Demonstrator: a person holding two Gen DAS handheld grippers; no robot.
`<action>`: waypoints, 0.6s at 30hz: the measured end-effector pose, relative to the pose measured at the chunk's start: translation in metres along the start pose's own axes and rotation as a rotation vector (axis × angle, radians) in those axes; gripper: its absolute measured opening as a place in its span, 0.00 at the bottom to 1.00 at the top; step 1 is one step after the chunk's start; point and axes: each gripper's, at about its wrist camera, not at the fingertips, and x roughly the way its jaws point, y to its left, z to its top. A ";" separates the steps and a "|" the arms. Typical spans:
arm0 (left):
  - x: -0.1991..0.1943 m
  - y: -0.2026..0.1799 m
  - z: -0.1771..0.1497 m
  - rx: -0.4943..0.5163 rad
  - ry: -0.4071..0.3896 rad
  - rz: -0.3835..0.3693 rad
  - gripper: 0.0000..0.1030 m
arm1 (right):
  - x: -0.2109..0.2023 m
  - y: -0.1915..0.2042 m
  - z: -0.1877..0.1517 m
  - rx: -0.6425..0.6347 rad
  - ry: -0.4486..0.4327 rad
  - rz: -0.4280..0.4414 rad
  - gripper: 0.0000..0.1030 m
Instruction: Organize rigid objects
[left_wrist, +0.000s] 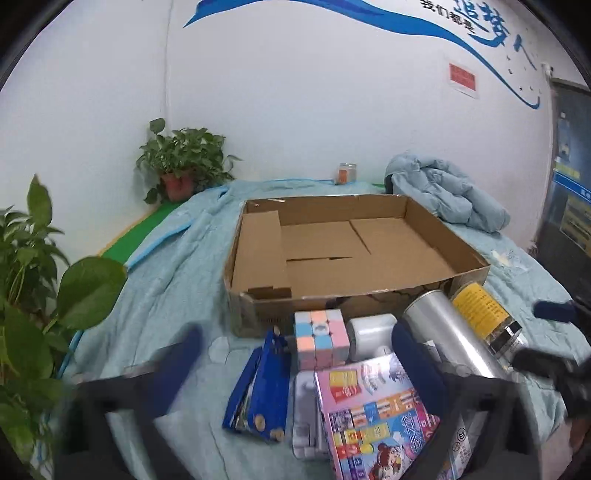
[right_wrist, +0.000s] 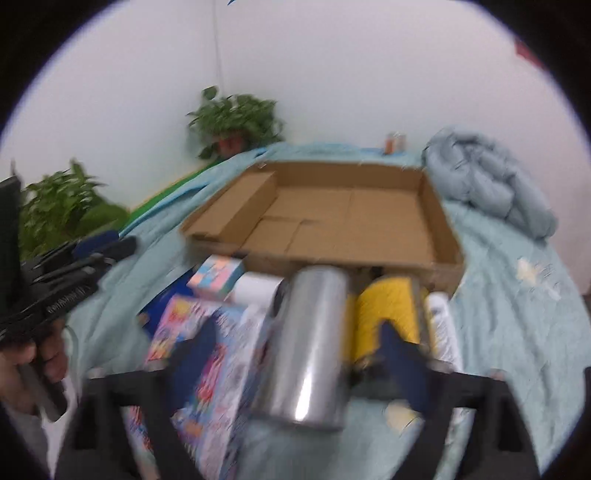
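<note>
Below the cardboard box at centre frame, right tongs spread wide around silver can, not clamping, left tongs released above cube.

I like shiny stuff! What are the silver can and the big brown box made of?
The silver can looks like polished metal: bright, mirror-like streaks run along it. The brown box looks like matte corrugated cardboard, with folded flaps and a dull tan surface.

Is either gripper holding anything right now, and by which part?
Neither holds anything. The left gripper and right gripper are both open; the silver can lies between the right fingers, ungripped.
</note>
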 end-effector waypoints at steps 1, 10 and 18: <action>-0.002 -0.003 -0.006 -0.008 -0.008 -0.005 1.00 | -0.002 0.001 -0.004 -0.006 -0.002 0.005 0.99; 0.022 0.008 -0.051 -0.119 0.192 -0.228 0.99 | 0.002 0.020 -0.053 -0.014 0.087 0.163 0.99; 0.024 0.027 -0.057 -0.150 0.122 -0.228 0.99 | 0.021 0.034 -0.064 0.011 0.140 0.202 0.99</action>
